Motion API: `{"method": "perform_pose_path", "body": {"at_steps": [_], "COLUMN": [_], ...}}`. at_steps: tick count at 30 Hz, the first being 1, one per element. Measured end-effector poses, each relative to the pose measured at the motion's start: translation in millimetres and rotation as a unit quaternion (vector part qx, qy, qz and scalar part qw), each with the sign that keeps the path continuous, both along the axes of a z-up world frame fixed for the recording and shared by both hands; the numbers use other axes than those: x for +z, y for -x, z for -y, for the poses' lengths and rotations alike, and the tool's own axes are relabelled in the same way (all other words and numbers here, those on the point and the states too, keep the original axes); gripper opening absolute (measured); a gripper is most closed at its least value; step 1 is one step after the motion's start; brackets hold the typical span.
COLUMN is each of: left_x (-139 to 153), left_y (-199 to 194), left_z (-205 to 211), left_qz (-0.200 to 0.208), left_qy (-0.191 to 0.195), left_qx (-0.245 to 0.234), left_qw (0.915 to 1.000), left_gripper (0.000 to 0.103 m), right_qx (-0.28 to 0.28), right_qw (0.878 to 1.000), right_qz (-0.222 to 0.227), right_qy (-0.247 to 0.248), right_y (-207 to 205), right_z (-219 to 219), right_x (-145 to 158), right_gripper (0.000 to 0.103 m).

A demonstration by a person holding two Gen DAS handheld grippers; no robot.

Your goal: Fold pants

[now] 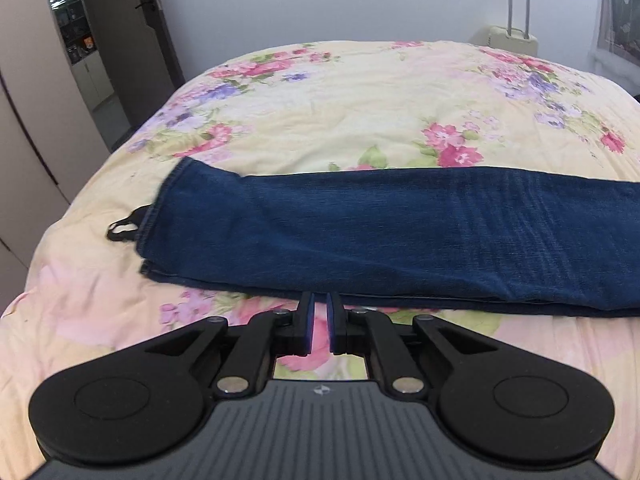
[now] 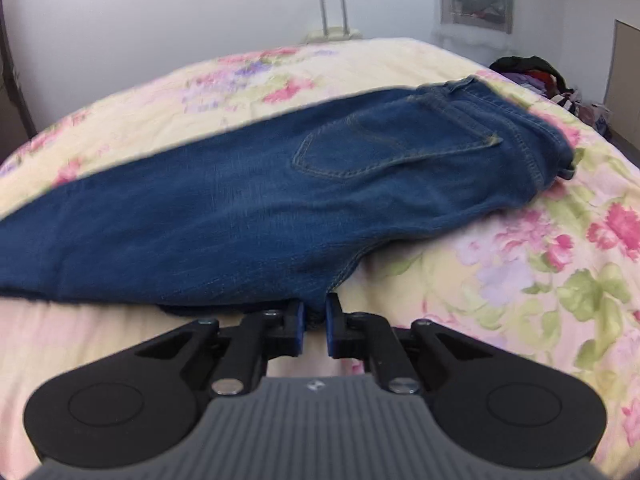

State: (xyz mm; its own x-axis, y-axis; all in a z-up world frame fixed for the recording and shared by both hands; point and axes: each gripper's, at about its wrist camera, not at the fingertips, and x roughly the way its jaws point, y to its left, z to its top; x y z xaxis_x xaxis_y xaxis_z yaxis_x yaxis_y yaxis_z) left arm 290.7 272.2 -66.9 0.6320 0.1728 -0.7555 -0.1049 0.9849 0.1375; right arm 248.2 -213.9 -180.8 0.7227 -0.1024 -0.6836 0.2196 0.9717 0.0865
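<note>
Dark blue jeans (image 1: 400,236) lie folded lengthwise across a flowered bedspread (image 1: 340,112), leg hems at the left of the left wrist view. My left gripper (image 1: 319,300) hovers at their near edge, its jaws a narrow slit apart, with only bedspread showing between them. In the right wrist view the seat of the jeans (image 2: 240,208) shows a back pocket, and the waistband is at the right. My right gripper (image 2: 316,304) is shut on the near edge of the denim by the crotch seam, and a dark fold sits between its pads.
A small black strap (image 1: 122,228) lies on the bed beside the leg hems. A pale suitcase (image 1: 516,36) stands beyond the far edge of the bed. A pile of clothes (image 2: 536,76) sits at the right. Wardrobe doors (image 1: 32,120) stand left of the bed.
</note>
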Motion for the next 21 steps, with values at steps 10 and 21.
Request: {"method": "perform_pose_path", "body": {"at_steps": [10,21], "left_x": [-10.4,-71.4], "left_y": [35.1,49.6], "left_z": [-80.8,-198.5], "left_qz": [0.029,0.180], "left_qy": [0.149,0.437], "left_qx": [0.127,0.335], "left_qw": [0.9802,0.8148], "left_gripper": [0.018,0.067], "right_qx": [0.030,0.063], "right_qw": [0.996,0.996], "right_qz": [-0.067,0.051], "right_qy": [0.049,0.038], "right_y": [12.1,4.4], "right_z": [-9.1,-19.3], "right_x": [-10.7,35.9], "right_gripper": [0.000,0.025]}}
